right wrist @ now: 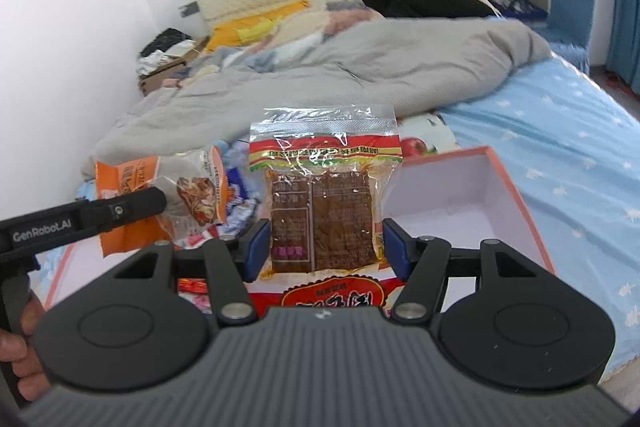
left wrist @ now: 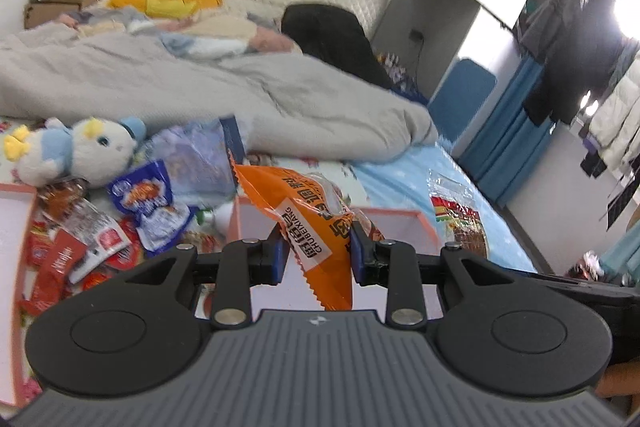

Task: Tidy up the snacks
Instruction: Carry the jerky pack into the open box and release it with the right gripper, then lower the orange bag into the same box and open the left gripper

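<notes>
My left gripper (left wrist: 318,253) is shut on an orange snack packet (left wrist: 308,215) and holds it above a pink-rimmed white box (left wrist: 420,223). In the right wrist view the same packet (right wrist: 132,187) hangs from the left gripper (right wrist: 160,201) at the left. My right gripper (right wrist: 322,249) is shut on a clear packet of brown dried tofu with a red and yellow band (right wrist: 324,195), held upright over the pink-rimmed box (right wrist: 460,199). That packet also shows at the right of the left wrist view (left wrist: 460,223).
A pile of red and blue snack packets (left wrist: 120,227) lies left of the box beside a blue and white plush toy (left wrist: 80,151). A second pink box (left wrist: 12,239) sits at the far left. A grey duvet (left wrist: 200,83) covers the bed behind. A red packet (right wrist: 340,299) lies under my right gripper.
</notes>
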`<state>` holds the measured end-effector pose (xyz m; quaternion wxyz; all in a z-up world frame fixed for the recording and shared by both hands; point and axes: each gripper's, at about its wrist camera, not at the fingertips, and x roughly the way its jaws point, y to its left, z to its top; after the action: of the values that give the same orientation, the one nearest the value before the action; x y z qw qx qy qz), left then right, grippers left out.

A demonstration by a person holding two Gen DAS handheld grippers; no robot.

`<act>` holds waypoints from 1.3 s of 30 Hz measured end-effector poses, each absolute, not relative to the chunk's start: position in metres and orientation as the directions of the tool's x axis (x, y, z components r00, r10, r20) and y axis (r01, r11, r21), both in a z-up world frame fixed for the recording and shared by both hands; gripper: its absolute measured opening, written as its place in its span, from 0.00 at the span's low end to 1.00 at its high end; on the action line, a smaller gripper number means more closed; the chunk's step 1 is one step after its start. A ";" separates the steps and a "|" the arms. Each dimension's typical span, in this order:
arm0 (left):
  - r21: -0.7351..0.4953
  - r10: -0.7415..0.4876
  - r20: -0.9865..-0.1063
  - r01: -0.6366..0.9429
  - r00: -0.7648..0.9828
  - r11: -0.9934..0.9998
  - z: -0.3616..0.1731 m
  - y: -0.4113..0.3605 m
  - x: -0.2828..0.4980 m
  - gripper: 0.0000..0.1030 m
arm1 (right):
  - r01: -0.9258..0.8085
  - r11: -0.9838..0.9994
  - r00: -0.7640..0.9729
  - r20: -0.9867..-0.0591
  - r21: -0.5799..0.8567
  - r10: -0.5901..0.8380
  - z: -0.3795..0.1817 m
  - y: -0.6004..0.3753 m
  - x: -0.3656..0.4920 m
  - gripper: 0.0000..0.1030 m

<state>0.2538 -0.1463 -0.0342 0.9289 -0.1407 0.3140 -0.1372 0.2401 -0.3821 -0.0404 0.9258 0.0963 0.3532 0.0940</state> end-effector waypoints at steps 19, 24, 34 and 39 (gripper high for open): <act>-0.337 -0.396 -0.767 0.208 0.505 0.918 -0.153 -0.198 0.339 0.35 | 0.003 0.972 0.562 -0.805 0.235 0.192 -0.146 -0.419 0.294 0.61; -0.348 -0.398 -0.774 0.194 0.493 0.917 -0.157 -0.195 0.338 0.35 | 0.019 0.972 0.547 -0.817 0.232 0.184 -0.153 -0.418 0.294 0.63; -0.304 -0.355 -0.754 0.187 0.552 0.934 -0.128 -0.185 0.322 0.56 | 0.020 0.975 0.590 -0.790 0.219 0.166 -0.133 -0.413 0.282 0.78; -0.297 -0.359 -0.710 0.205 0.606 0.933 -0.098 -0.175 0.301 0.57 | -0.002 0.975 0.636 -0.752 0.222 0.172 -0.108 -0.407 0.264 0.78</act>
<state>0.3015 -0.1752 -0.0978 0.8913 -0.0930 0.4145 -0.1584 0.2640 -0.4068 -0.1079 0.8989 0.1003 0.4237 0.0486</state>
